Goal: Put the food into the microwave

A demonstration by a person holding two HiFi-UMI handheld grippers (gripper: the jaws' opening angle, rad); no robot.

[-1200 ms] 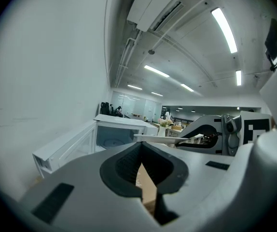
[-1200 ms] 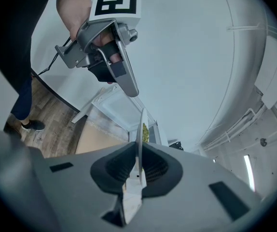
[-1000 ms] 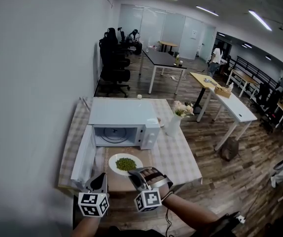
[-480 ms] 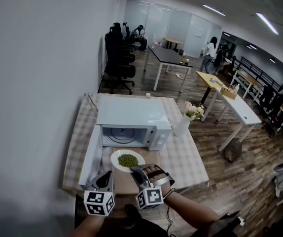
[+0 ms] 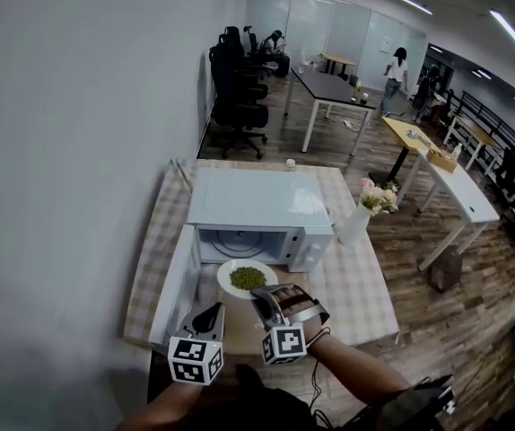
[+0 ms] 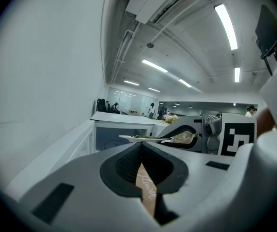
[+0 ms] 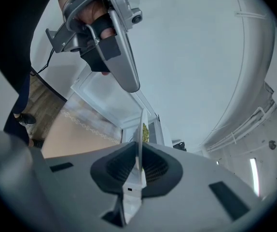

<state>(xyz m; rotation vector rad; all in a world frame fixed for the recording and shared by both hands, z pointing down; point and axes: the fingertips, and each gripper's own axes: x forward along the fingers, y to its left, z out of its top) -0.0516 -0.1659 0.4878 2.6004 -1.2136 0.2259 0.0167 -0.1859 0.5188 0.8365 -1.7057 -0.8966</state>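
Tabletop point(image 5: 362, 287): plate point(image 5: 247, 278) nearer microwave point(image 5: 257, 206) now

Long white ceiling strip lamps point(image 5: 509, 32) light the room brightly and evenly, leaving soft shadows. The head view bows at its edges; both gripper views are fisheye circles with black corners, near foreground blurred, the white round plate of green food point(image 5: 248, 277) sharp

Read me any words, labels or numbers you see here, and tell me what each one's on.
"Flower", as far as it reads, in white script on the tan strip seen in the gap below the left gripper jaws.
Marker cubes on the grippers: black-and-white square patterns only, no letters.
Microwave: any print is too small to read.
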